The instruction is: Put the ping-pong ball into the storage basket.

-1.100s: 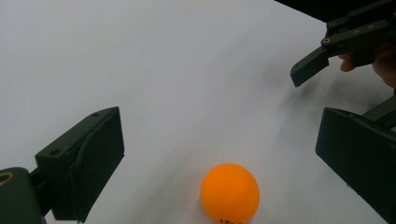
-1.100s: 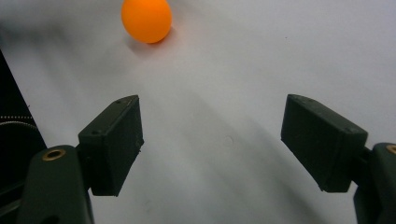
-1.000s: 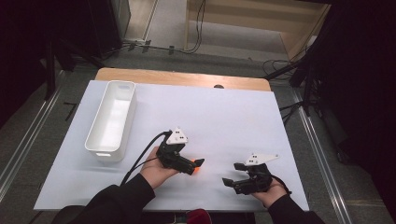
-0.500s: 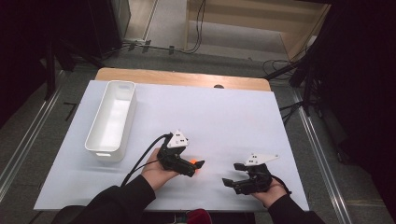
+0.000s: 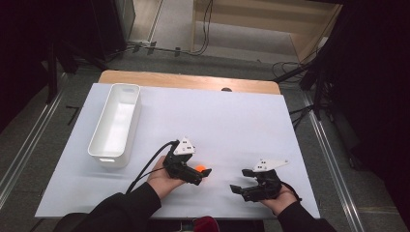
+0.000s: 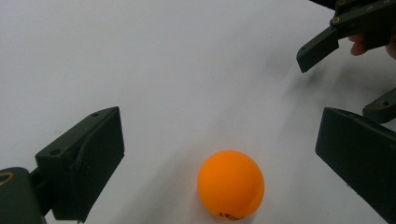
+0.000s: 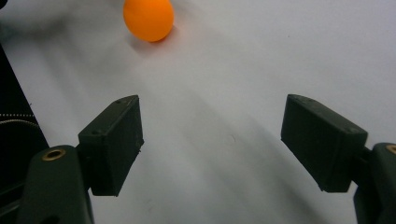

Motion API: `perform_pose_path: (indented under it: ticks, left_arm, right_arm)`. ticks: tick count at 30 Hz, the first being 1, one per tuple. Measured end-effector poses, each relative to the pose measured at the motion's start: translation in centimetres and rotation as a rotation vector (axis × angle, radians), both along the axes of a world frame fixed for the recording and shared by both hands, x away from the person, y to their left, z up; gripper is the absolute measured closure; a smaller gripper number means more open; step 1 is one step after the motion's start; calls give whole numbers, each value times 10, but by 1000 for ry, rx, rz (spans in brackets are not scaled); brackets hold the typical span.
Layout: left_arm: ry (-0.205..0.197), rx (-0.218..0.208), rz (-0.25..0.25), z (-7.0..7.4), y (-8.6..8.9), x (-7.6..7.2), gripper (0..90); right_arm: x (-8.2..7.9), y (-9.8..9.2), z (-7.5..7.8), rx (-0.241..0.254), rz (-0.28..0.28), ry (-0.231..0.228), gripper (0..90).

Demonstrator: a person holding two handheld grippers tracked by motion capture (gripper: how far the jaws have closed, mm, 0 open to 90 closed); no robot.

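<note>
High view looks down from above; both close gripper views share the orange ball point(image 6: 230, 185).

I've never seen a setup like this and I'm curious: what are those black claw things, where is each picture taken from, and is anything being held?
A person sits at a table covered in white and holds a hand-operated tool in each hand. Each tool is a gripper with two black jaws. The high view looks down from above: the left gripper is near the middle, the right gripper further right. The other two pictures come from small cameras riding on each gripper, looking out between its jaws. On the table lie an orange ball and, to the left, a long white bin. Nothing is held: both grippers are open. The ball rests on the table between the left gripper's jaws, touching neither.
</note>
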State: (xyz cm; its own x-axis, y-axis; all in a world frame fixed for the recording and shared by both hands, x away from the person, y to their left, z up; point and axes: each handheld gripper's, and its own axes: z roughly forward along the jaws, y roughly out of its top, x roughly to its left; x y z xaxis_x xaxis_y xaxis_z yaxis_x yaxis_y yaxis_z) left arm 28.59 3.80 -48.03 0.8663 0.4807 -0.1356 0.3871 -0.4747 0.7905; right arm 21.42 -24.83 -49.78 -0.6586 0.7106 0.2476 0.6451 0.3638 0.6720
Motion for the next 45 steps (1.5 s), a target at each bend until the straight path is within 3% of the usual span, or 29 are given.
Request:
perform_pose_path:
  ticks: [15, 20, 23, 42, 45]
  left_arm:
    - [53, 27, -18, -9, -3, -2, 17]
    - [52, 64, -34, -12, -4, -2, 17]
    - [72, 81, -43, -15, -6, -3, 17]
    - [36, 194, -78, -23, -11, -7, 18]
    - [25, 201, -83, -24, -11, -7, 61]
  right_arm:
    - [0, 0, 0, 1, 3, -2, 195]
    - [0, -1, 0, 0, -1, -4, 195]
    - [-1, 0, 0, 1, -3, 0, 195]
    - [-1, 0, 0, -4, 4, -4, 195]
    - [-1, -1, 0, -5, 6, -4, 195]
